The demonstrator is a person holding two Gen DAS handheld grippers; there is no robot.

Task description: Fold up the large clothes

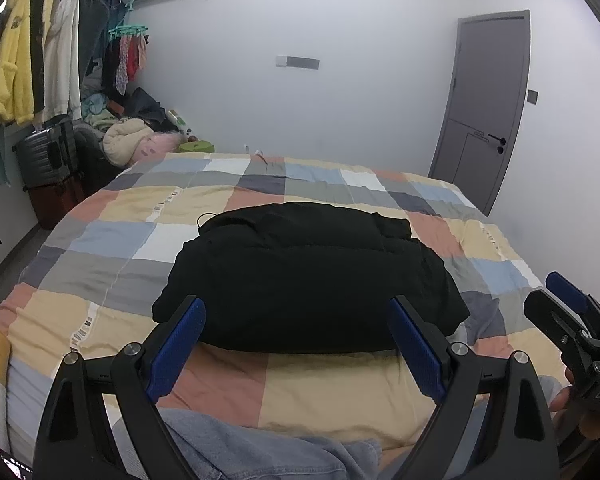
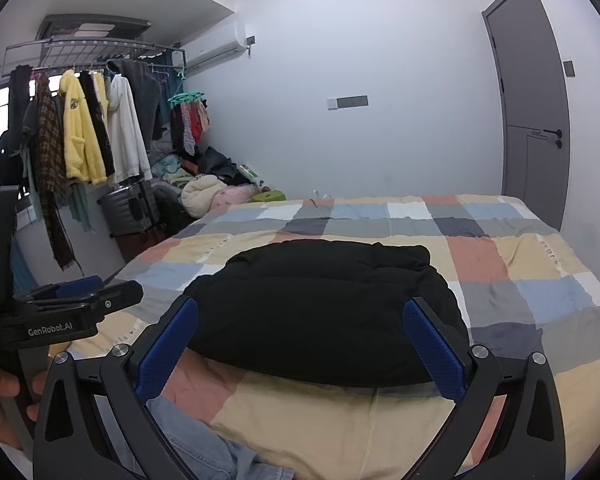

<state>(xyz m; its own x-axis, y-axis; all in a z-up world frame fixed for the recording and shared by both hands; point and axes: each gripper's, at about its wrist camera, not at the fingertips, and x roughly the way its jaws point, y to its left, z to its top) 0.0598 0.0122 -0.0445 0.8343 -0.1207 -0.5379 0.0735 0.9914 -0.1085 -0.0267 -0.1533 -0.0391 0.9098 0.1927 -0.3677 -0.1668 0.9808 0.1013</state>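
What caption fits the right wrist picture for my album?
Open right claw hovers before a folded black jacket on the checkered bed.

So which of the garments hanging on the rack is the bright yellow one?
The fluffy yellow hooded robe, between a houndstooth coat and a white hoodie; only it is yellow.

Walls: were plain white, with an air conditioner (image 2: 220,46) mounted high.
Door: a grey door (image 1: 488,108) stood shut at the right.
Bed: wore a checked quilt (image 2: 500,248).
Corner: a clothes rack (image 2: 92,46) held hanging garments above a dark suitcase (image 1: 44,156).
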